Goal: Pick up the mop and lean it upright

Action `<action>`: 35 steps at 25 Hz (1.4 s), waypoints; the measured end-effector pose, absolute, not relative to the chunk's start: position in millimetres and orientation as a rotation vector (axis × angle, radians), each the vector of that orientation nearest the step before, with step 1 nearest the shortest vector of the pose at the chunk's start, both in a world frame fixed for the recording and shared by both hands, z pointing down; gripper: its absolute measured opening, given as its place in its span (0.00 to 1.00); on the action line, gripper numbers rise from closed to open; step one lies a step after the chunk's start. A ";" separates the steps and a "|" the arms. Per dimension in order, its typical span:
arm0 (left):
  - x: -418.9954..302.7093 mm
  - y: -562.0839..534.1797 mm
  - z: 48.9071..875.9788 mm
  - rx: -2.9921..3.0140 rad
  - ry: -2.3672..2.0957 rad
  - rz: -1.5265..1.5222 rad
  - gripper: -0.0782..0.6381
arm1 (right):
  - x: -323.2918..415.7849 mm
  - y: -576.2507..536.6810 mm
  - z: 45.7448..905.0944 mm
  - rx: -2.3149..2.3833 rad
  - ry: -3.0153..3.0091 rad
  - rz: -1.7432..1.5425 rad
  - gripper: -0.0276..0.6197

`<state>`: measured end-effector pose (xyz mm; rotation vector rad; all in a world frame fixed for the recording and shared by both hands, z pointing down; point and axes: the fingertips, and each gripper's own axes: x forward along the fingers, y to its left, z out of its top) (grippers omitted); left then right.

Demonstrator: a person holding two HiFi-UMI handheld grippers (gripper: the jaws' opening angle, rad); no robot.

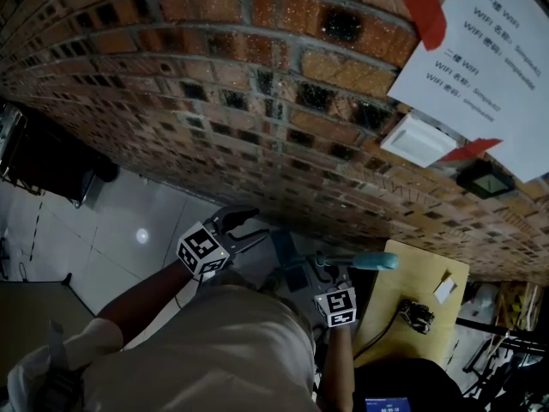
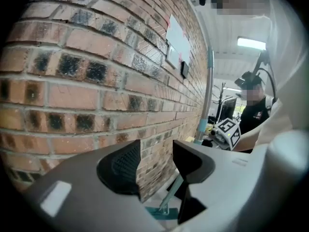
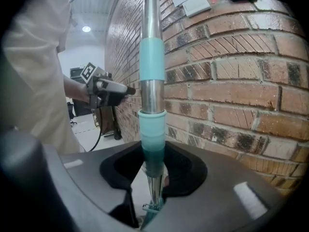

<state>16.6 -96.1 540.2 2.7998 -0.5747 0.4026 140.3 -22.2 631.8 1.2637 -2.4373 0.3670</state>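
The mop [image 3: 152, 81] stands upright just beside the brick wall [image 3: 231, 81]. Its mop head [image 2: 161, 211] is low down by the foot of the wall, on the pale floor [image 1: 129, 230]. The right gripper [image 3: 153, 170] has its jaws clamped on the pole's teal sleeve. The left gripper [image 2: 157, 163] is off to the left, clear of the pole, with its jaws apart and nothing between them. A white paper sheet [image 1: 489, 58] is taped to the wall at the far right. A wooden counter [image 1: 412, 290] sits to the right of the mop.
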 end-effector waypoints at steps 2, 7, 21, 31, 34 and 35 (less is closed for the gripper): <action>38.5 -82.5 518.6 2.842 -0.430 0.334 0.44 | 138.3 -23.2 631.0 1.254 -2.444 0.361 0.24; 91.8 -44.8 470.2 2.943 -0.081 0.226 0.49 | 129.1 -26.1 630.6 1.205 -2.454 0.334 0.24; 139.3 -18.0 418.0 3.111 0.135 0.154 0.29 | 93.8 -29.1 639.6 0.971 -2.497 0.283 0.24; 133.2 -32.5 444.5 3.060 -0.090 0.297 0.28 | 89.5 -31.0 665.6 0.955 -2.423 0.294 0.25; 132.0 -33.2 458.0 3.039 -0.160 0.357 0.27 | 90.6 -30.6 667.8 0.974 -2.434 0.334 0.28; 131.7 -34.2 463.4 3.031 -0.187 0.378 0.27 | 92.1 -31.0 666.7 0.986 -2.441 0.351 0.31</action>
